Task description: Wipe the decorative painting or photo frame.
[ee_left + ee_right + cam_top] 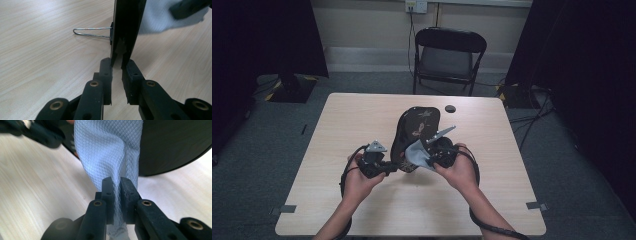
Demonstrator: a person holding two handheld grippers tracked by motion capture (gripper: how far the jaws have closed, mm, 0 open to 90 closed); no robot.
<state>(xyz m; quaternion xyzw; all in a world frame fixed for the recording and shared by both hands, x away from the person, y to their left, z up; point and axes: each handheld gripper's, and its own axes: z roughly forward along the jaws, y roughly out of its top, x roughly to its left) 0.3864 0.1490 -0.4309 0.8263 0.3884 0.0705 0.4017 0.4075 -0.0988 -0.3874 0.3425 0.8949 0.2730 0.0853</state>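
A black oval plate (418,126) with a flower pattern stands tilted on its edge at the middle of the table. My left gripper (390,167) is shut on its lower edge (126,25); the pads (106,67) pinch the thin rim. A wire stand (91,32) sticks out from the plate's back. My right gripper (429,154) is shut on a pale blue-grey cloth (416,152), which lies against the plate's face. In the right gripper view the cloth (107,152) rises from between the pads, with the plate (175,145) behind it.
The light wooden table (362,115) carries a small black round piece (450,108) near its far edge. A black folding chair (447,55) stands beyond the table. Dark curtains hang at both sides.
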